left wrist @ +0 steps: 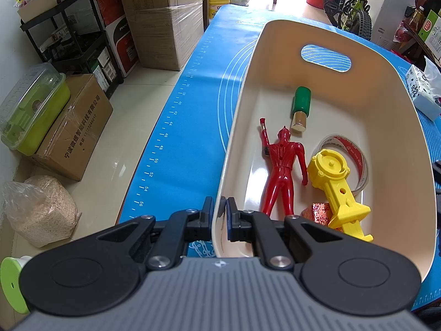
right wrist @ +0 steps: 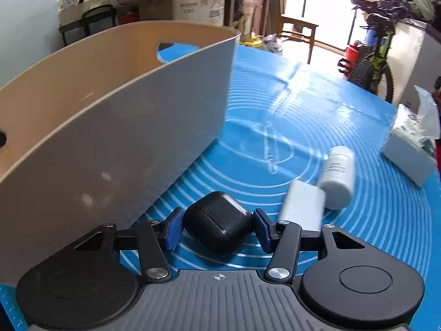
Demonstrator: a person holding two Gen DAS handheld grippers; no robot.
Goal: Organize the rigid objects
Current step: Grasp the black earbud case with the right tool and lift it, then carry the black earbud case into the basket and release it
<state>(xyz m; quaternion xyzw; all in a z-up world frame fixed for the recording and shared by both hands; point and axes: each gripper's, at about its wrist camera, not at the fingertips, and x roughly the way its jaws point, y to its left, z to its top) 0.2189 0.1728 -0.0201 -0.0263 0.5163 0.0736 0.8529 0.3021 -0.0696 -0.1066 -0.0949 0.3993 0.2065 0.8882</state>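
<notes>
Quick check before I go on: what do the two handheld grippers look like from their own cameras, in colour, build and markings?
Both look alike. The left gripper and right gripper have black linkage arms with silver pivot screws, round black housings either side, and a ribbed grey body bearing a small crosshair mark. The finger pads are blue. No cables, hands or sleeves show.

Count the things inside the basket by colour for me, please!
Red: 2, the toy figure and the shiny wrapped packet
Yellow: 1, the plastic toy
Green: 1, the green-capped bottle
Clear: 1, the tape roll
Total: 5
</notes>
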